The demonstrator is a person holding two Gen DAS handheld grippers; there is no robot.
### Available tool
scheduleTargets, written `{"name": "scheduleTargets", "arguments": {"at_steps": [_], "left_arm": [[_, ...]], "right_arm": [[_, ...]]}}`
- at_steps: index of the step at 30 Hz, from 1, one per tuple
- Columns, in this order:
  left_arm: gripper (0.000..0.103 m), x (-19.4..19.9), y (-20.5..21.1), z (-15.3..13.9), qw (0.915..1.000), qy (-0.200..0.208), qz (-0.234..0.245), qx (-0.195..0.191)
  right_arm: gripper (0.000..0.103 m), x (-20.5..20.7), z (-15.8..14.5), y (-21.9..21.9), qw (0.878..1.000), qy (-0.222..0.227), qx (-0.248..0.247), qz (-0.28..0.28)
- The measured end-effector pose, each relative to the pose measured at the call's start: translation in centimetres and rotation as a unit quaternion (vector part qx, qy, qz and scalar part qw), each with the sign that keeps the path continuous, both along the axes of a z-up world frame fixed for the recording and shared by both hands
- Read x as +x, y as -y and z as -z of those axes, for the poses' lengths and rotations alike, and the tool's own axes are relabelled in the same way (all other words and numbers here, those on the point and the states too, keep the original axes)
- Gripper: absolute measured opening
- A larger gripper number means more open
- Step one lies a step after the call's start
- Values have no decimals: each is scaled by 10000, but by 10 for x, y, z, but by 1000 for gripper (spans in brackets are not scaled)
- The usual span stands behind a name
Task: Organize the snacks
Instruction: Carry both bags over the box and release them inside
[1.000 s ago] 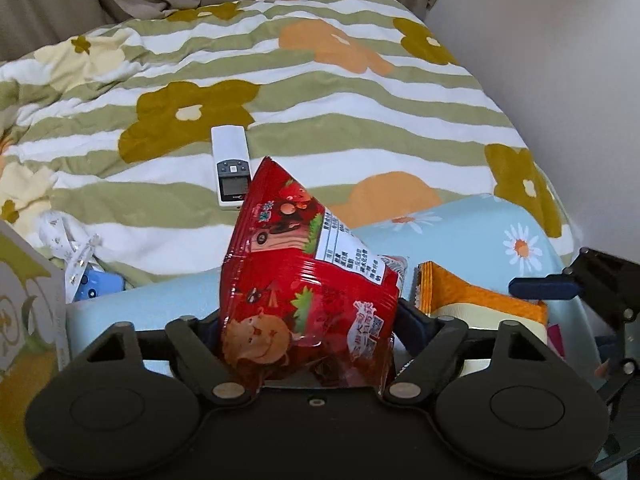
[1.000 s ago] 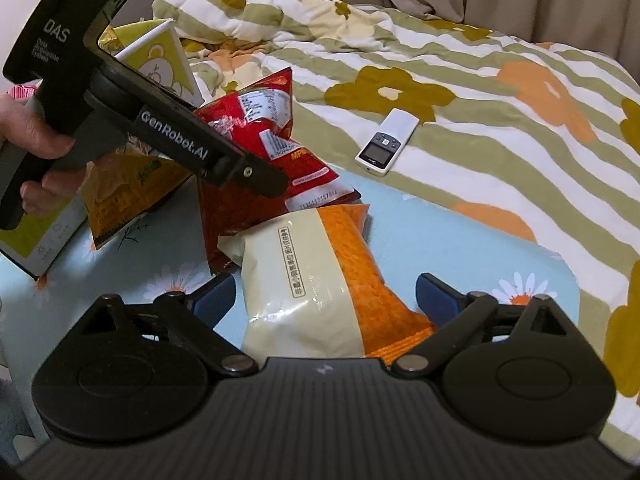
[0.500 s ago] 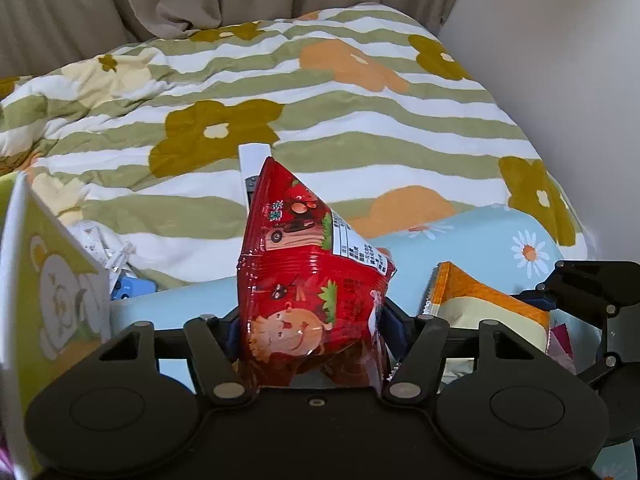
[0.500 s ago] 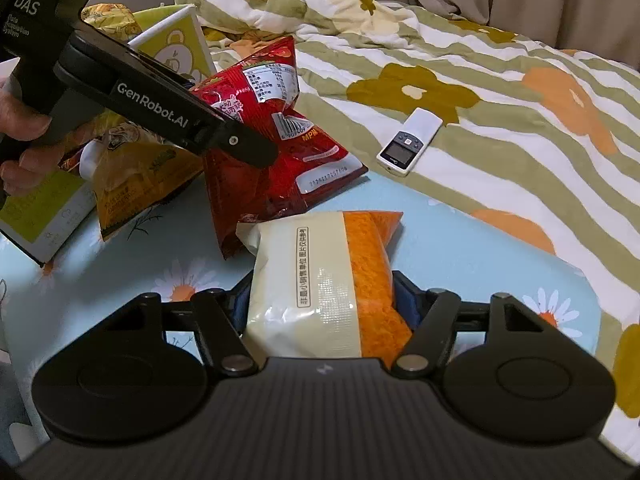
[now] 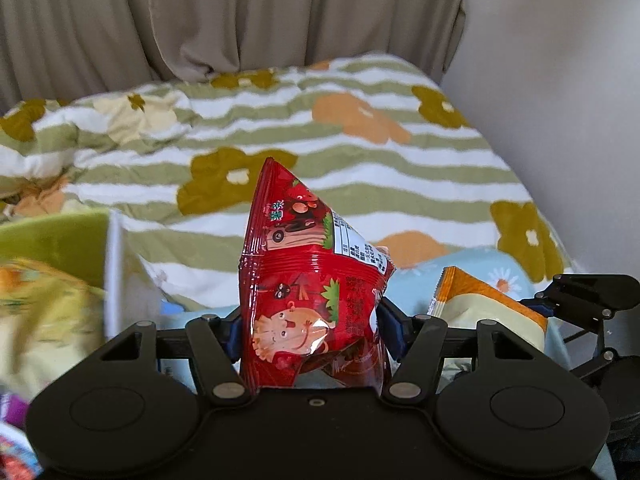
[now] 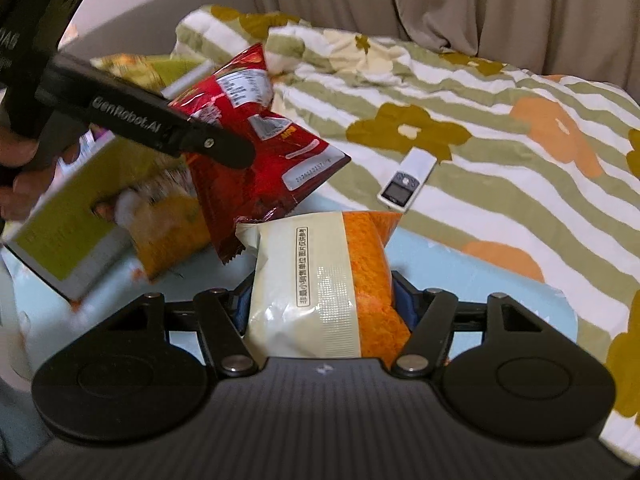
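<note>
1. The red snack bag (image 5: 316, 300) is gripped between the left tongs (image 5: 312, 332), raised above the bed (image 5: 360, 152).
2. The orange-and-cream snack bag (image 6: 324, 292) is clamped in the right tongs (image 6: 322, 312), just right of the red snack bag.

Soft, dim indoor light; fisheye bending at edges; motion blur at left; faint packet glare.
</note>
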State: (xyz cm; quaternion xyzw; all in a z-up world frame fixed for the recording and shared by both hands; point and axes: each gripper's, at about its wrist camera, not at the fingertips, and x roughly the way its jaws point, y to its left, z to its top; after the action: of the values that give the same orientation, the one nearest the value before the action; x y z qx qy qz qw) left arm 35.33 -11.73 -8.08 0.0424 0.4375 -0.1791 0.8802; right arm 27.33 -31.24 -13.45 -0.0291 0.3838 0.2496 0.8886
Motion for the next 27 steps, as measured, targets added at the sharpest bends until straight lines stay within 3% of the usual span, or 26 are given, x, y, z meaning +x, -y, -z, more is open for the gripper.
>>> {"name": "scheduleTargets", "arguments": {"at_steps": [10, 17, 27], "left_arm": [[67, -55, -63, -71, 9958, 742, -212, -484], [67, -88, -135, -103, 9900, 1084, -494, -756], [67, -112, -234, -121, 9830, 1213, -951, -1000]], "right_arm": [[80, -49, -82, -48, 9950, 896, 76, 429], [80, -70, -121, -106, 9919, 1038, 205, 699], [80, -84, -146, -200, 9888, 1000, 603, 932]]}}
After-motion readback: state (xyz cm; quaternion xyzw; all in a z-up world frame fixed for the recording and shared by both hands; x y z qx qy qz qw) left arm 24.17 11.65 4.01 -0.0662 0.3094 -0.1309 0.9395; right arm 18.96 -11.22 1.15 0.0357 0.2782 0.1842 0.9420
